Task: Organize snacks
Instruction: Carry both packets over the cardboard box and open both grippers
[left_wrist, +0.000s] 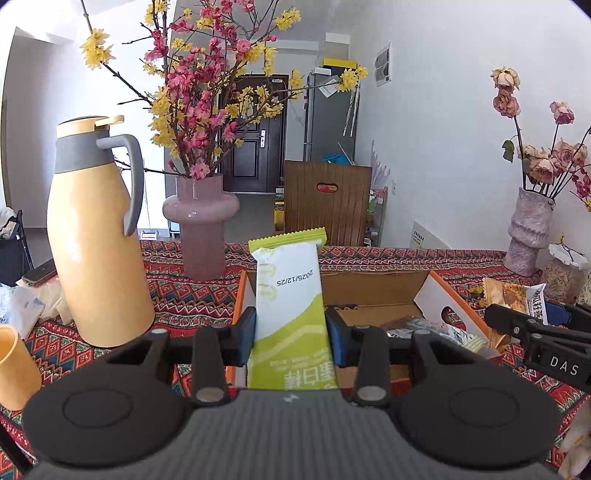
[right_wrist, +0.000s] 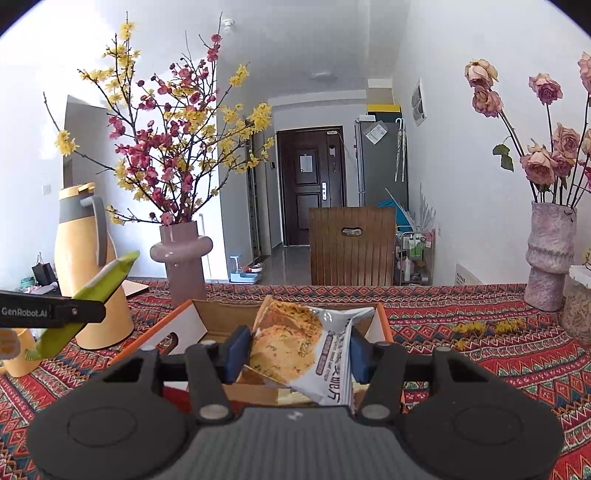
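Two snacks were in the air at this moment, one in each gripper, and both were above the open cardboard box (left_wrist: 373, 291) on the patterned tablecloth (left_wrist: 192, 295).

The left gripper (left_wrist: 291, 334) had its jaws narrowed on a green and white bar packet (left_wrist: 290, 295), which stood upright between the blue pads (left_wrist: 246, 334) with its far end pointing up. The right gripper (right_wrist: 295, 354) was clamped on a crumpled crisp bag (right_wrist: 295, 343), grey-white with a picture of a biscuit, and the bag was tilted between its pads. In the left wrist view this gripper showed at the right edge, just beside the right wall of the box.

Inside the box some wrappers (left_wrist: 424, 326) were visible at the bottom, but how many, and of what kind, I could not tell. So I judged that the task was in the middle: some snacks seemed to be in the box, and two were carried. Whether these two were going in or coming out, the pictures did not decide. No loose snacks showed on the cloth near the yellow jug (left_wrist: 94, 236) or the pink vase (left_wrist: 201, 229).
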